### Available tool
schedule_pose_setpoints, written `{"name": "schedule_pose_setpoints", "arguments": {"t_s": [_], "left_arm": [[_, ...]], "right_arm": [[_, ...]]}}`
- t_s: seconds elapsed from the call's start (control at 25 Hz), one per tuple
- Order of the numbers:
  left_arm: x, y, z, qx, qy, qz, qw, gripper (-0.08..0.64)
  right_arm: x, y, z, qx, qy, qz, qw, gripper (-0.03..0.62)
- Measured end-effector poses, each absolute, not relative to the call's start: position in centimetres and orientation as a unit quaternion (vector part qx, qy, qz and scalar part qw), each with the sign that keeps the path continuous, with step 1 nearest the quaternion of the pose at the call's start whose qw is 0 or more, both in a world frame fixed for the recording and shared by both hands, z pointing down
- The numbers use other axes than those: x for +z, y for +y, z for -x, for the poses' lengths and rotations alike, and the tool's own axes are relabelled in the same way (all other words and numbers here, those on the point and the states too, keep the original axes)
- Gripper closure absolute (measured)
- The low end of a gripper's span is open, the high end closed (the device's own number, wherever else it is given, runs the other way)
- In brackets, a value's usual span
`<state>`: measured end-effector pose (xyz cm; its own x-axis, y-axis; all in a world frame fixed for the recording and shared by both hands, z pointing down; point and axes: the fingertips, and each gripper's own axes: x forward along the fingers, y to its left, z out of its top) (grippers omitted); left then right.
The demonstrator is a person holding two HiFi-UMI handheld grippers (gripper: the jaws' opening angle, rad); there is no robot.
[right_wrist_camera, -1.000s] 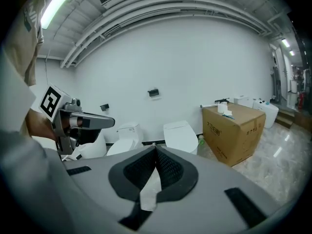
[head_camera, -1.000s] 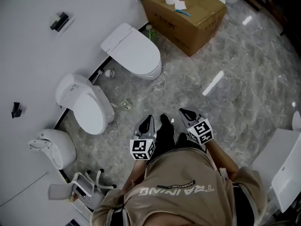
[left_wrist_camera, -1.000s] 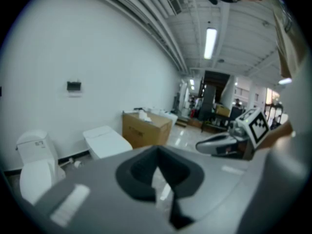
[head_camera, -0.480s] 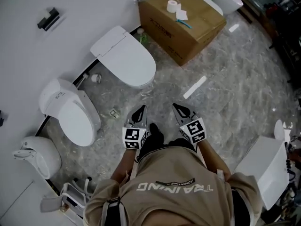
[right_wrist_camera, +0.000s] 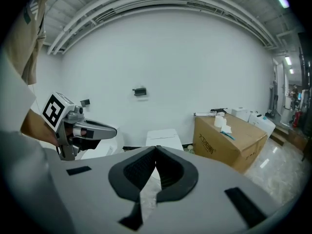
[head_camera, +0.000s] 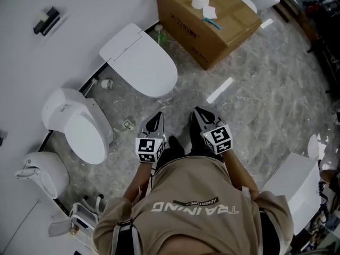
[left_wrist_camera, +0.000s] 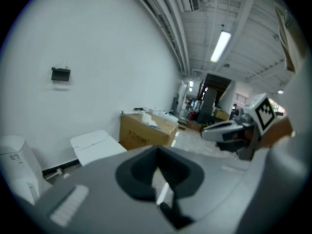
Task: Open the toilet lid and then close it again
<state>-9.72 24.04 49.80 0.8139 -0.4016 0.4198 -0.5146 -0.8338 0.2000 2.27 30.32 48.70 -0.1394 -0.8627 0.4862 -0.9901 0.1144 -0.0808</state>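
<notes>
Grey marble floor [head_camera: 276,73]: closed toilet [head_camera: 141,62], cardboard box [head_camera: 212,23], second toilet [head_camera: 79,129].

I see 1 white smooth plastic toilet lid [head_camera: 141,62], oval with a squared hinge end, shut flat on its bowl. In the head view it lies just left of the brown cardboard box [head_camera: 186,28], not touching it.

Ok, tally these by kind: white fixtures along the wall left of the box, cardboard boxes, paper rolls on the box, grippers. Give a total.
White fixtures: 3
Cardboard box: 1
Paper roll: 1
Grippers: 2, left gripper and right gripper
Total: 7
</notes>
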Motion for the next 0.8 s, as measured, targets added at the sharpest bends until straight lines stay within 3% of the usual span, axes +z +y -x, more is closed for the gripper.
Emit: {"name": "schedule_pose_setpoints", "arguments": {"t_s": [0.32, 0.56, 0.8], "left_arm": [[49.0, 18.6, 5.3, 0.189, -0.315, -0.92, 0.14, 0.558], [48.6, 13.6, 1.2, 0.16, -0.393, -0.886, 0.189, 0.558], [49.4, 10.7, -0.6, 0.117, -0.467, -0.838, 0.255, 0.558]], "right_arm": [[49.9, 22.8, -8.4, 0.201, -0.767, -0.593, 0.142, 0.578], [50.7, 16.3, -14.8, 0.149, -0.808, -0.531, 0.208, 0.578], [53.9, 12.5, -18.1, 0.191, -0.834, -0.476, 0.206, 0.578]]}}
